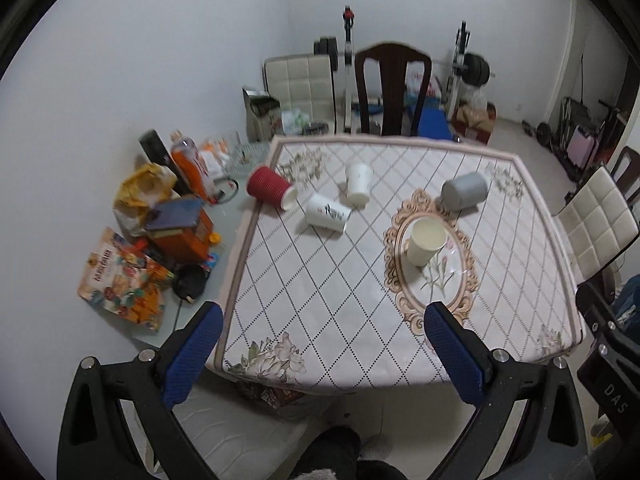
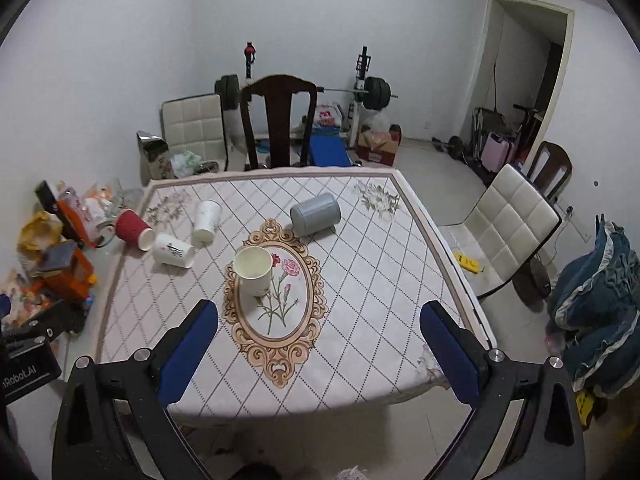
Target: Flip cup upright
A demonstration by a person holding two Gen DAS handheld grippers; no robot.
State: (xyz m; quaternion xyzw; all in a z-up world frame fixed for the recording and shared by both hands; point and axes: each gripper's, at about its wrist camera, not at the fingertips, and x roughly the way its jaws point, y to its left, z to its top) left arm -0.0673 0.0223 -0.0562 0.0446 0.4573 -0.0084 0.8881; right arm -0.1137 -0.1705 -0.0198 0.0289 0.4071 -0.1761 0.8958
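Note:
A cream paper cup point(image 1: 425, 245) point(image 2: 254, 270) stands upright in the oval flower medallion at the table's middle. A grey cup point(image 1: 464, 191) point(image 2: 315, 214) lies on its side further back. A red ribbed cup point(image 1: 271, 188) point(image 2: 134, 229), a printed white cup point(image 1: 327, 213) point(image 2: 173, 250) and a plain white cup point(image 1: 358, 183) point(image 2: 206, 221) lie on their sides at the back left. My left gripper point(image 1: 324, 318) and right gripper point(image 2: 318, 316) are both open and empty, held above the table's near edge.
The table point(image 1: 320, 320) has a diamond-patterned cloth. Snack bags, a bottle and boxes point(image 1: 160, 232) clutter a side surface on the left. A dark wooden chair point(image 2: 278, 120) stands behind the table and a cream padded chair point(image 2: 512, 224) on the right. Weights and clothes lie around the room.

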